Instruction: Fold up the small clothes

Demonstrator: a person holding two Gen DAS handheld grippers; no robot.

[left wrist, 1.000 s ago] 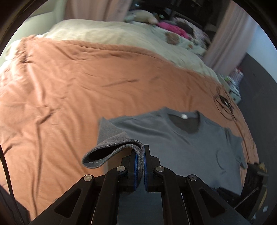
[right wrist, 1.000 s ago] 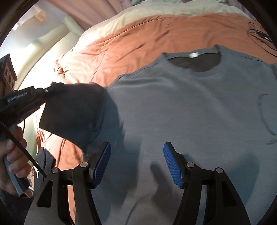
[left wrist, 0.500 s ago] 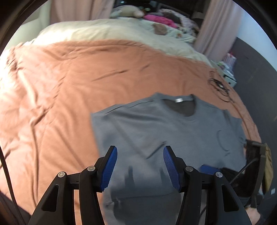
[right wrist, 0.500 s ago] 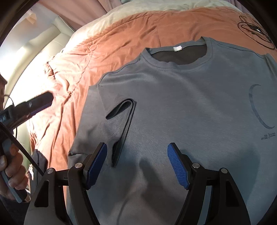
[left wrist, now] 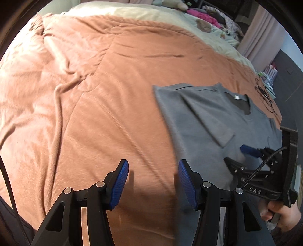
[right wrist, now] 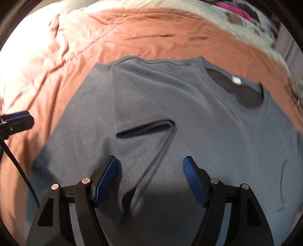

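Orange bedding covers the bed (left wrist: 113, 94), a broad soft place that lets a small garment lie spread out flat. Nearest the left wrist camera, the left hand-held gripper (left wrist: 153, 181) hangs with its blue pads apart and nothing between them, over bare blanket just beside the shirt's side edge, which suits a reach for that edge. To its right the right hand-held gripper (left wrist: 251, 151) shows from the side, gripped by the person's hand (left wrist: 284, 213) at the frame's lower corner; its own camera shows the jaws spread wide over the cloth with only a raised crease below them, not pinched. The grey T-shirt (right wrist: 208, 123) lies face up on the blanket, collar and white label (right wrist: 236, 80) pointing away from the person. Its left sleeve (left wrist: 206, 117) is laid inward across the chest, probably to square off that side before the body is folded. Farther off, cream bedding (left wrist: 151, 15) and a heap of pink and patterned things (left wrist: 208, 17) sit well clear, with a curtain (left wrist: 263, 39) behind.
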